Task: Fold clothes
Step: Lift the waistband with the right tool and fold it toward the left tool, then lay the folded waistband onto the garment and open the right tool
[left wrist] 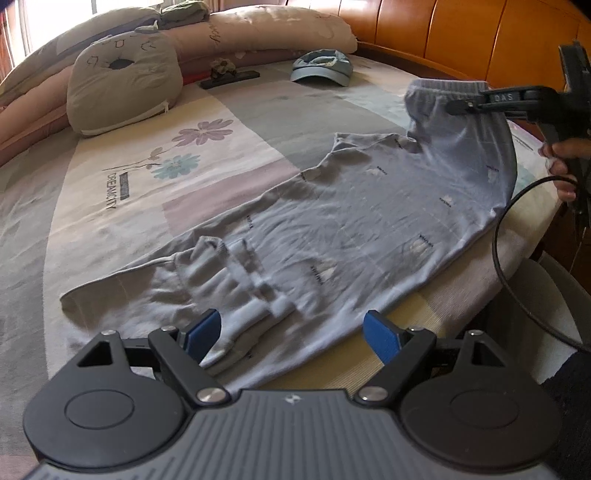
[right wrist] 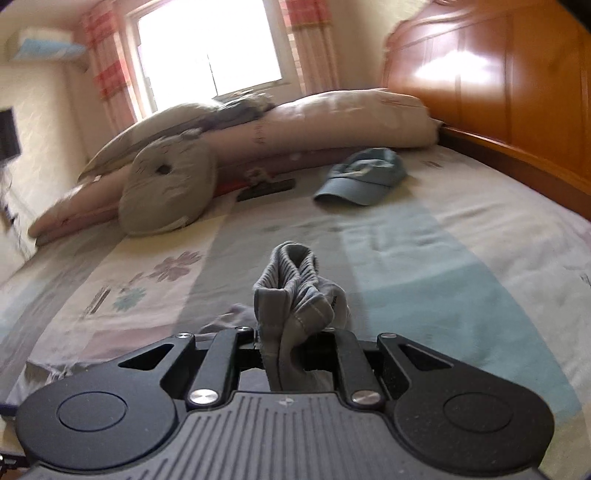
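My left gripper (left wrist: 291, 332) hangs low over the near edge of the bed (left wrist: 110, 206), jaws wide, blue pads (left wrist: 205, 332) either side of a bunched cuff and gripping nothing. The pale blue garment (left wrist: 351, 221) lies spread flat along that near edge, one end lifted off the sheet toward the headboard (left wrist: 461, 33). My right gripper (left wrist: 465, 105) has that lifted ribbed hem (right wrist: 291, 295) clamped between narrow jaws, hem folded double and held above the bed. Further back: grey pillow (left wrist: 122, 88) at left, blue cap (left wrist: 321, 68) toward the headboard edge.
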Action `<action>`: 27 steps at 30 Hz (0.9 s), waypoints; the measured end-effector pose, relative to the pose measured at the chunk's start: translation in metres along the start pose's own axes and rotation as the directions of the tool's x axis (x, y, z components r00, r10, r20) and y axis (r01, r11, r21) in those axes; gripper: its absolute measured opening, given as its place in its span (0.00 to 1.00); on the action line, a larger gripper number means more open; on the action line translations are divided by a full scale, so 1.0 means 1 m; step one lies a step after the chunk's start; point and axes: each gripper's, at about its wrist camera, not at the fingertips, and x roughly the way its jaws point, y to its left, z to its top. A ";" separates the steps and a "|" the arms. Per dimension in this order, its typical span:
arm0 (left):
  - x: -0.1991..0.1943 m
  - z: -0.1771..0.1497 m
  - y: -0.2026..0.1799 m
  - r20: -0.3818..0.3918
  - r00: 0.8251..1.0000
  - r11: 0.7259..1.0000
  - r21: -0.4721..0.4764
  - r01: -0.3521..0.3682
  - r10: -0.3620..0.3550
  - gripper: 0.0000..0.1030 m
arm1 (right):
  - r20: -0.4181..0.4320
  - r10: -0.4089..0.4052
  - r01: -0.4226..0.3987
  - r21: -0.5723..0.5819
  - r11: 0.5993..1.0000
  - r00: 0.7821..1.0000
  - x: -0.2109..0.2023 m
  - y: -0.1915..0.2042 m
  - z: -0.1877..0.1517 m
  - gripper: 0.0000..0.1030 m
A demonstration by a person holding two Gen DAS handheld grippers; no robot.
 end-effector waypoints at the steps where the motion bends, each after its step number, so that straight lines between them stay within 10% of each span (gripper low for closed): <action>1: -0.002 -0.003 0.004 0.002 1.000 1.000 -0.004 -0.001 0.001 0.82 | -0.006 0.000 0.000 -0.023 1.000 1.000 0.001 0.010 0.001 0.15; 27: -0.038 -0.058 0.072 0.032 0.998 0.997 -0.046 -0.056 0.057 0.87 | -0.153 0.173 -0.223 -0.421 0.879 0.973 0.034 0.243 -0.013 0.15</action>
